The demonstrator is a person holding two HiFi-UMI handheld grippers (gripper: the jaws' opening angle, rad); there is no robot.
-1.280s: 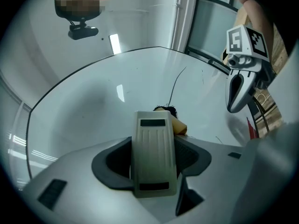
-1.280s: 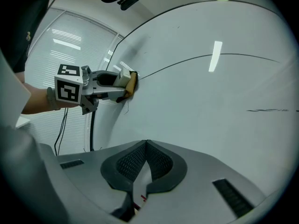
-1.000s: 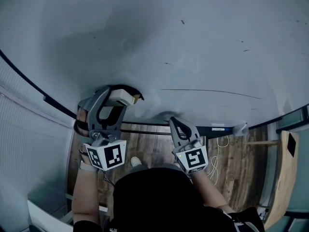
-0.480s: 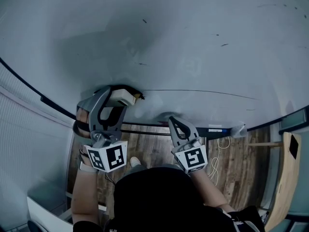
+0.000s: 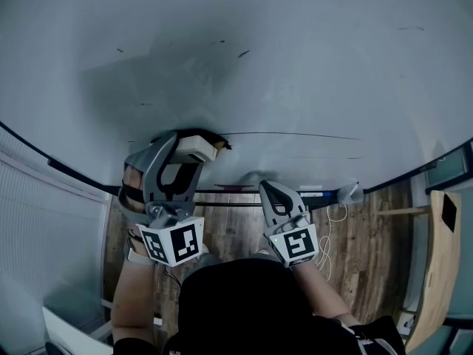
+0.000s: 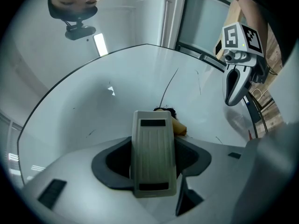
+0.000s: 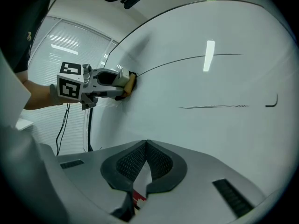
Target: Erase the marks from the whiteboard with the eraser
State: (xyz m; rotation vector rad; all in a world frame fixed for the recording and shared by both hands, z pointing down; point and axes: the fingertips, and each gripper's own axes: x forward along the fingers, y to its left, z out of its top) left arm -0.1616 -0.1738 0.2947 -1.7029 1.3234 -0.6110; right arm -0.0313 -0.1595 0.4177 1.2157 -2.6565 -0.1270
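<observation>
Eraser (image 5: pixel 198 149) is seen pressed flat against the whiteboard (image 5: pixel 310 58), low on its left part, and it is clamped between the jaws of the left gripper (image 5: pixel 181 154). Its ribbed grey back fills the gap between those jaws in the left gripper view, with the dark, worn pad edge showing against the board beyond it. A long thin dark line (image 5: pixel 295 134) is drawn across the board to the right, and its left end is met by the eraser. Below that line a shorter, fainter streak (image 7: pixel 212 106) is picked out in the right gripper view, with a small hooked mark (image 7: pixel 273 101) further right. A few tiny specks are scattered higher on the board. The right gripper (image 5: pixel 271 193) is held near the board's lower edge, right of the eraser and apart from it, its jaws brought together with nothing gripped. Wooden floor (image 5: pixel 236 228) is seen below the board.
</observation>
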